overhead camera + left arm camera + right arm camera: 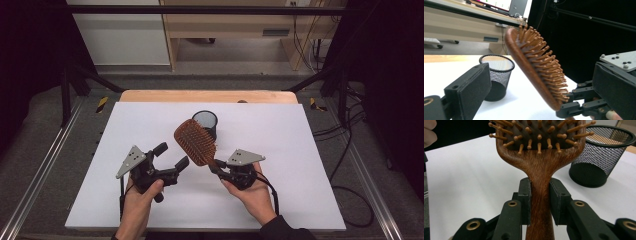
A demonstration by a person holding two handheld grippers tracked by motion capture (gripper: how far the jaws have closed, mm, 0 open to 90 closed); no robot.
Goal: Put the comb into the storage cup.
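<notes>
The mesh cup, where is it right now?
In the high view the mesh cup stands upright at table centre, toward the far edge, just behind the hairbrush head.

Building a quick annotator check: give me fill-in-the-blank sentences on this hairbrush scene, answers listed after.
1. The right gripper is shut on the wooden hairbrush by its ____.
2. The left gripper has its jaws ____, with nothing between them.
3. The black mesh cup stands ____ on the white table.
4. The brush's bristles are made of ____.

Missing words: handle; open; upright; wood
</notes>
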